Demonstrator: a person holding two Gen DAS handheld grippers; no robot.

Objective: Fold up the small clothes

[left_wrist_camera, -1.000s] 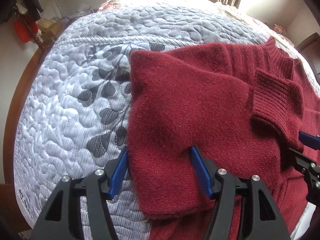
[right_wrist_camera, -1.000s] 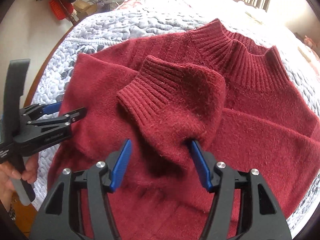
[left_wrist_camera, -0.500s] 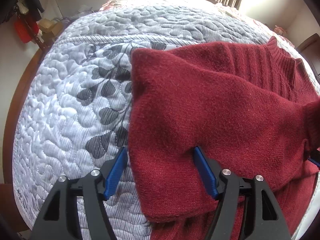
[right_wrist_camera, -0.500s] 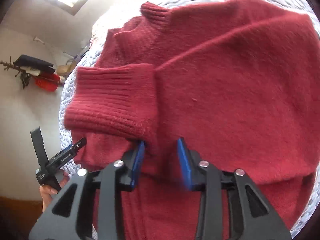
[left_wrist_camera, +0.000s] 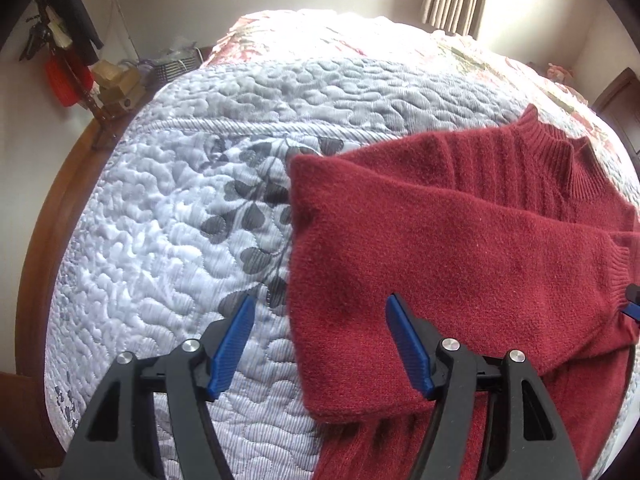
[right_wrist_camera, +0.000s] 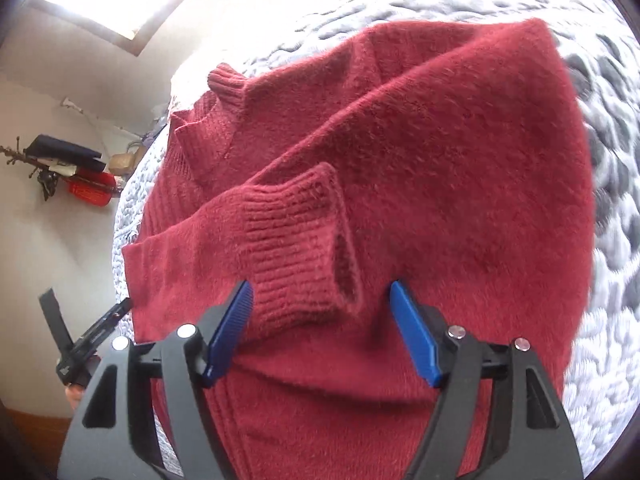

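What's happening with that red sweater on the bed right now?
A person with a gripper in each hand is folding a red sweater on a quilted bedspread. One sleeve lies folded across the body, its ribbed cuff resting on top. The right gripper is open, fingers either side of the cuff without clamping it. The left gripper is open too, over the sweater's folded side edge.

Open right tongs (right_wrist_camera: 322,330) straddle the red sweater's (right_wrist_camera: 460,184) ribbed cuff (right_wrist_camera: 296,240).
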